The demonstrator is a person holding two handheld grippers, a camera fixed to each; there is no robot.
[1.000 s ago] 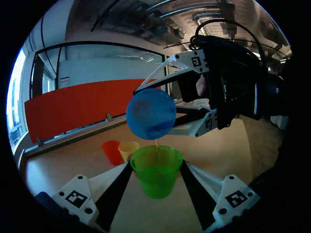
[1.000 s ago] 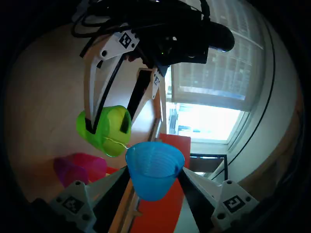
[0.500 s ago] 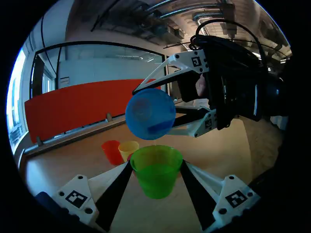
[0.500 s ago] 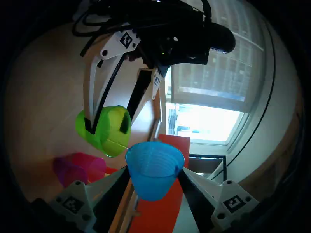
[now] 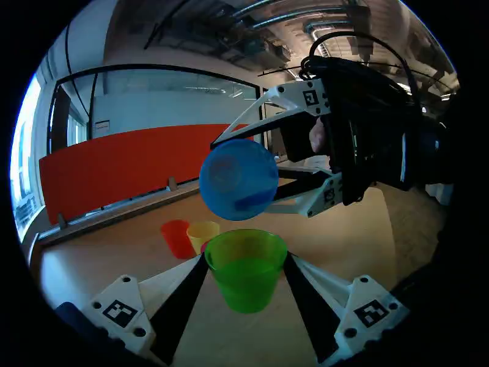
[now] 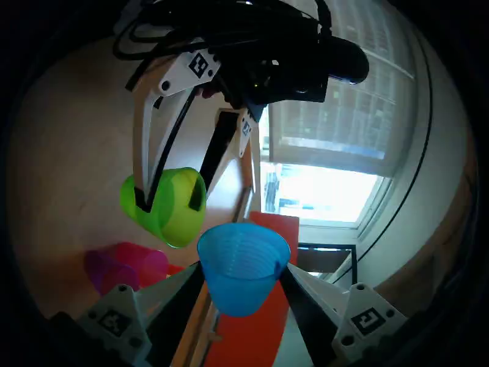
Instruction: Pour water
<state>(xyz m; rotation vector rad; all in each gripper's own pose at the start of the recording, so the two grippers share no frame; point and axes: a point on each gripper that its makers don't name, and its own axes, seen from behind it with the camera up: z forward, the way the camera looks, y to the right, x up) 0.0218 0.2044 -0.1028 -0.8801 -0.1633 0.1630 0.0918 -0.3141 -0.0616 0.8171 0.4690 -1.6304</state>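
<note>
My left gripper [image 5: 246,276] is shut on a green cup [image 5: 246,267] that stands upright with water inside, held above the wooden table [image 5: 367,238]. Just above it hangs a blue cup [image 5: 238,179], tipped on its side with its bottom toward me, and my right gripper [image 5: 241,178] is shut on it. In the right gripper view my right gripper [image 6: 243,278] holds the blue cup [image 6: 243,272] with its mouth facing the camera. The green cup [image 6: 165,207] sits just beyond it in my left gripper [image 6: 168,205]. No stream shows between the cups.
A red cup [image 5: 176,238], a yellow cup [image 5: 202,234] and a bit of pink stand together on the table behind the green cup. Pink cups [image 6: 125,263] show in the right gripper view. An orange wall panel [image 5: 122,165] runs along the table's far edge.
The thin stream that fell from the blue cup into the green cup one second ago has stopped. Both cups have hardly moved.
</note>
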